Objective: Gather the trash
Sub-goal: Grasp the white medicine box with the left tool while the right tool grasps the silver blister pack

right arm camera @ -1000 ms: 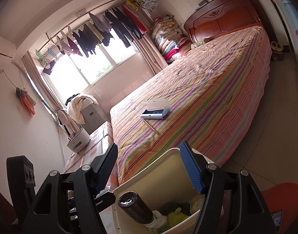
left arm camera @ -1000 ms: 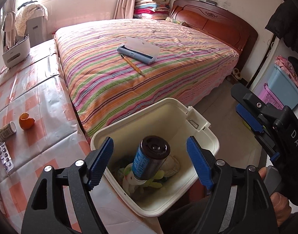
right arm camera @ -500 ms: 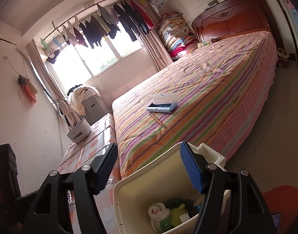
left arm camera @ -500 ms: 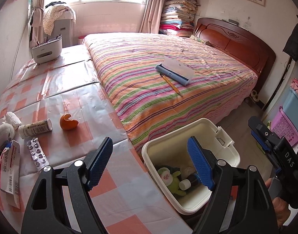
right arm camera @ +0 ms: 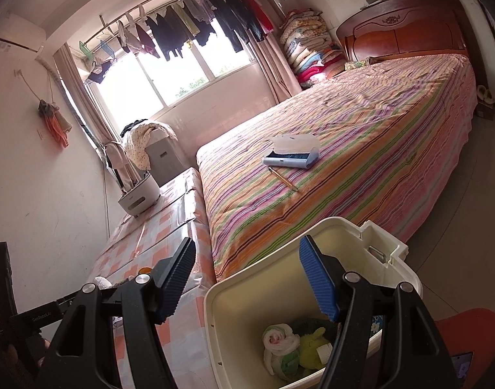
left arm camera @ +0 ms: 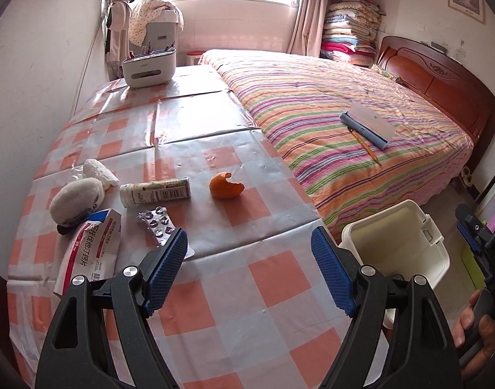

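Left hand-held gripper (left arm camera: 249, 270), jaws wide and empty, sits over my tabletop (left arm camera: 215, 291); orange peel (left arm camera: 225, 186) lies ahead, slightly left, bottle (left arm camera: 155, 191) lying crosswise beyond-left. Right hand-held gripper (right arm camera: 247, 280), open and empty, hovers at the bin (right arm camera: 390, 249), so left is nearer.

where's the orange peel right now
In the left wrist view the orange peel lies on the checked tablecloth near the bed-side edge, just right of the lying white bottle, apart from it.
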The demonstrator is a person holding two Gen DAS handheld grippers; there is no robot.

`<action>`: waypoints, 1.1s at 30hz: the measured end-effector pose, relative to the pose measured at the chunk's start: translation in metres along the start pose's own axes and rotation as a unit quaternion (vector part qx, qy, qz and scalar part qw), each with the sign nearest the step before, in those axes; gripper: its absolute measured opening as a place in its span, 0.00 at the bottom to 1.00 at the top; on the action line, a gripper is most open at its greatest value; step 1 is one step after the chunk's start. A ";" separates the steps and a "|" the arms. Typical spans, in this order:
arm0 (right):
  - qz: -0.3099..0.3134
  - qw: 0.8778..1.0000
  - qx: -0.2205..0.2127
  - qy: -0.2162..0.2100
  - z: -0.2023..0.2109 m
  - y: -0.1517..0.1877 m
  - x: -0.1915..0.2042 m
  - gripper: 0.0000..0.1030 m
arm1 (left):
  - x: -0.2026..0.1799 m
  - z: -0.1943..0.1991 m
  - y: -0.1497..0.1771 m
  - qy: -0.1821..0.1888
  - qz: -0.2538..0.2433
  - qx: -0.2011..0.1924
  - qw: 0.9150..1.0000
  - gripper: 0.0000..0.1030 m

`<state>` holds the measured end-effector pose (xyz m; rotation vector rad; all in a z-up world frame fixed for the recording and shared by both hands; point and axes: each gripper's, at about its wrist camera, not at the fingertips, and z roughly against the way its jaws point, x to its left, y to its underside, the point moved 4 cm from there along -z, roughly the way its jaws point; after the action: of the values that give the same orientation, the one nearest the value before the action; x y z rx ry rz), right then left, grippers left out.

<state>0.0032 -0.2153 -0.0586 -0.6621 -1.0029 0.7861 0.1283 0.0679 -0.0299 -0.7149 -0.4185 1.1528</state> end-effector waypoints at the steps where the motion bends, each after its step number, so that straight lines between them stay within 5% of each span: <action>1: 0.003 1.000 0.003 -0.002 -0.001 0.002 0.003 0.63 | 0.014 0.001 0.000 -0.013 0.006 0.004 1.000 0.78; 5: 0.017 1.000 0.015 -0.010 -0.007 0.009 0.016 0.63 | 0.073 0.000 0.002 -0.076 0.026 0.032 0.996 0.86; 13: 0.036 0.999 0.036 -0.020 -0.018 0.022 0.038 0.63 | 0.160 -0.022 0.023 -0.100 0.081 0.107 0.986 0.86; 27: 0.087 0.993 0.066 -0.038 -0.040 0.040 0.079 0.63 | 0.183 -0.068 0.038 -0.092 0.101 0.166 0.977 0.84; 30: 0.122 0.987 0.085 -0.062 -0.051 0.044 0.104 0.63 | 0.187 -0.070 0.040 -0.090 0.113 0.170 0.975 0.68; 33: 0.171 0.977 0.100 -0.085 -0.064 0.050 0.136 0.63 | 0.190 -0.067 0.040 -0.085 0.123 0.162 0.975 0.67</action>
<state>0.0915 -0.0842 -0.0585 -0.6056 -0.9594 1.2468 0.2135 0.2339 -0.1167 -0.3908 -0.2795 1.4832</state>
